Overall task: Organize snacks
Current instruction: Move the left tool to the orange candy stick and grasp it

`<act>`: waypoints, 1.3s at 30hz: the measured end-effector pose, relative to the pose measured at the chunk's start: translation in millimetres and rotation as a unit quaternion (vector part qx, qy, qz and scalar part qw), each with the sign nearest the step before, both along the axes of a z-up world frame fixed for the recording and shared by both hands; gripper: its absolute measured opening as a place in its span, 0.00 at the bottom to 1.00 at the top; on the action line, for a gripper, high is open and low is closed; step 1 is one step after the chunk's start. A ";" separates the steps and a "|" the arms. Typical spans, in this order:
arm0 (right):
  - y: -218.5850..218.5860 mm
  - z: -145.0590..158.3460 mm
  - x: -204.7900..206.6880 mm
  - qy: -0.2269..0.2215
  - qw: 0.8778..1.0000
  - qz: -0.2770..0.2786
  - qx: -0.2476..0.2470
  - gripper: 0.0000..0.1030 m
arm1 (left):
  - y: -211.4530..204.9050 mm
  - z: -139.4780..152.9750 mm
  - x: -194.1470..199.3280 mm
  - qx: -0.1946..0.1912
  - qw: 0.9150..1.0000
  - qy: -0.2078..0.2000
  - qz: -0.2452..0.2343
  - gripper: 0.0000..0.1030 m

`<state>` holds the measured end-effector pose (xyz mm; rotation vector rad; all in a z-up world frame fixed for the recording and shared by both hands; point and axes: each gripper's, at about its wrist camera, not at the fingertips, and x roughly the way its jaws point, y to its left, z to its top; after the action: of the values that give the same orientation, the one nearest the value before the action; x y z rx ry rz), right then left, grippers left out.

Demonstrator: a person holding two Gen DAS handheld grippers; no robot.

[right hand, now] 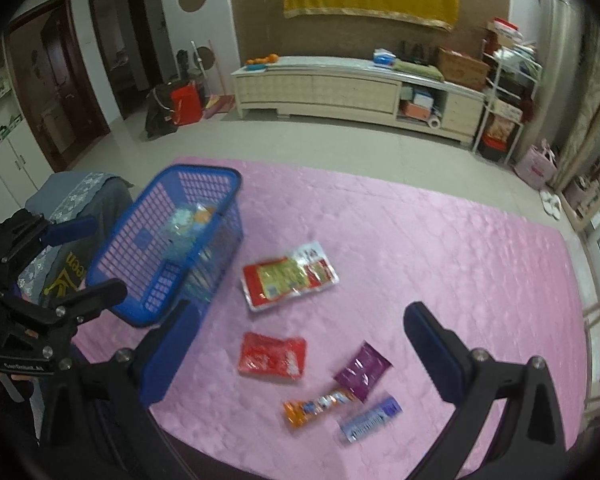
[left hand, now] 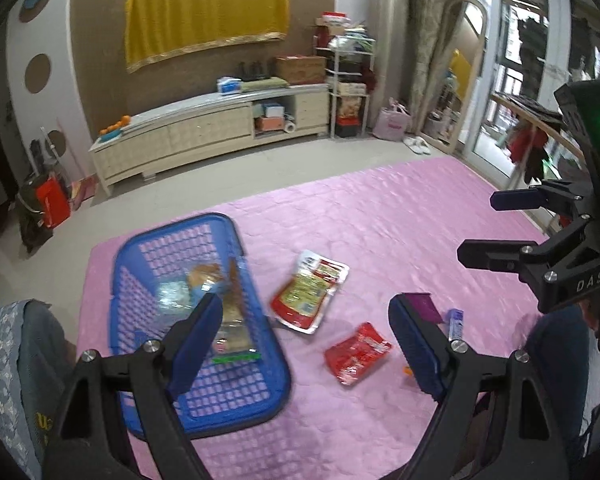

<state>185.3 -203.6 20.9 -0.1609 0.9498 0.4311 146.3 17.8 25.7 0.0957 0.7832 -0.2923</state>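
Both grippers, left gripper (left hand: 306, 340) and right gripper (right hand: 300, 340), gape wide, empty, above 5 snack packets beside basket (right hand: 140, 220)

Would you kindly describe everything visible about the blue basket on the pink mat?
The blue basket is rectangular, seemingly plastic, with lattice walls and floor and a solid rounded rim. It sits upright on the pink mat, left of the loose snack packets. Inside lie a few blurred packets, one clear-wrapped with orange contents. Neither gripper touches it.

Pink mat (right hand: 420, 240) on floor: blue basket (right hand: 112, 280) beyond left tongs (right hand: 96, 256); five snack packets ahead of right tongs (right hand: 300, 332).
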 end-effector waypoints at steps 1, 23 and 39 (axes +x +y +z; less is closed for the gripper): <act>-8.1 -5.3 -1.5 0.005 1.000 -0.005 0.000 1.00 | -5.5 -3.3 -0.4 0.000 1.000 0.003 -0.005 0.81; -126.4 -115.4 -30.9 0.079 0.990 -0.115 -0.004 1.00 | -134.4 -111.9 11.6 0.030 0.989 0.112 -0.093 0.81; -154.4 -152.9 -37.5 0.112 0.983 -0.137 0.038 1.00 | -185.1 -174.0 38.4 0.073 0.970 0.191 -0.135 0.32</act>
<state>147.8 -358.1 -132.0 0.0908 1.1562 0.2335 184.7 -167.3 -148.3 0.2934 1.1775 -0.5200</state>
